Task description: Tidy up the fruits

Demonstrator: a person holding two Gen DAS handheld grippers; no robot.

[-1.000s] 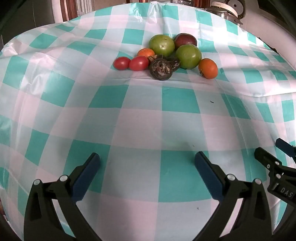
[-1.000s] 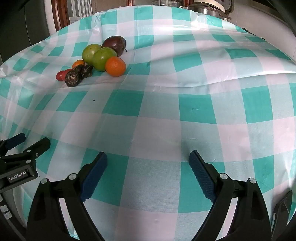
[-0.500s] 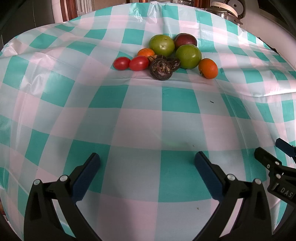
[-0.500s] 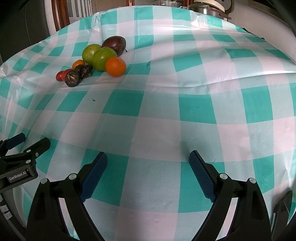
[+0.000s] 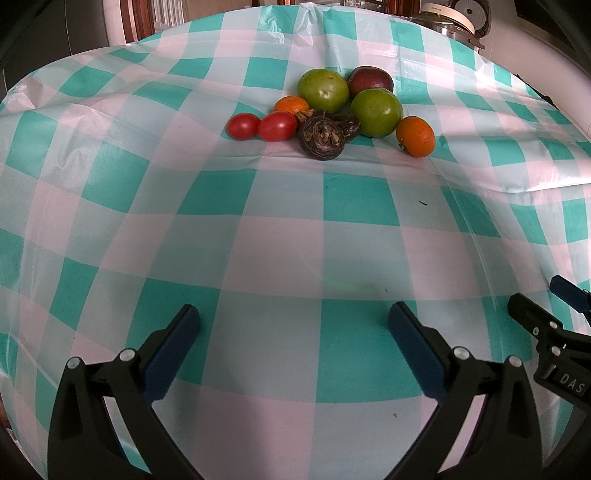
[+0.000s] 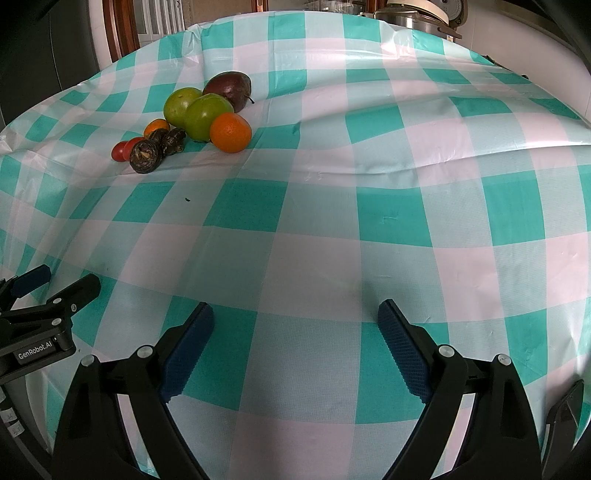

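A heap of fruit lies at the far side of the checked tablecloth (image 5: 288, 258). It holds two green apples (image 5: 376, 112) (image 5: 323, 90), a dark red fruit (image 5: 370, 79), two oranges (image 5: 415, 136) (image 5: 291, 104), two red tomatoes (image 5: 277, 126) (image 5: 242, 126) and dark wrinkled fruits (image 5: 321, 138). In the right wrist view the heap sits at upper left, with an orange (image 6: 231, 132) nearest. My left gripper (image 5: 293, 325) is open over bare cloth, well short of the heap. My right gripper (image 6: 295, 323) is open too, holding nothing.
A rice cooker (image 5: 452, 18) stands beyond the table's far right edge. A wooden chair back (image 6: 118, 29) shows at the far left. The right gripper's fingers (image 5: 532, 317) appear at the left view's right edge; the left gripper's fingers (image 6: 79, 290) at the right view's left edge.
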